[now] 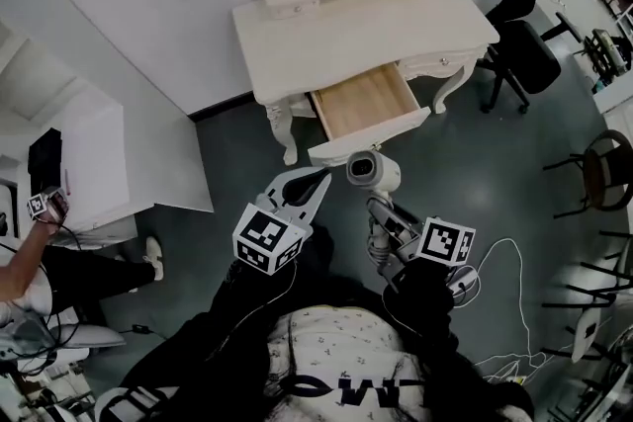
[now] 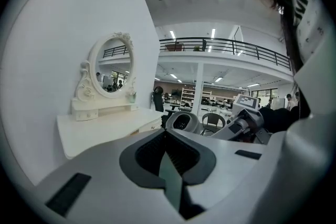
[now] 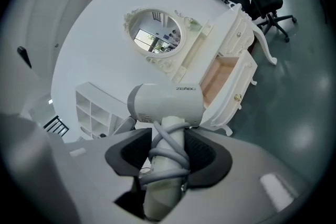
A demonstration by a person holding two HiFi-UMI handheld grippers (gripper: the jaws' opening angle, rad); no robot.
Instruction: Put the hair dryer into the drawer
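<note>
The right gripper pinches the cord-wrapped handle of the white plastic hair dryer. At its nine o'clock, the left gripper has its jaws pressed together, empty. Toward twelve o'clock, the cream dressing table's wood-lined drawer stands open and empty. Pickup looks done; placing and release are left.

Open drawer, free room above

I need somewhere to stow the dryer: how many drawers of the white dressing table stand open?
1: the wooden-lined centre drawer of the white carved dressing table, pulled well out at its front. The knobbed side front looks shut; any others may be hidden.
</note>
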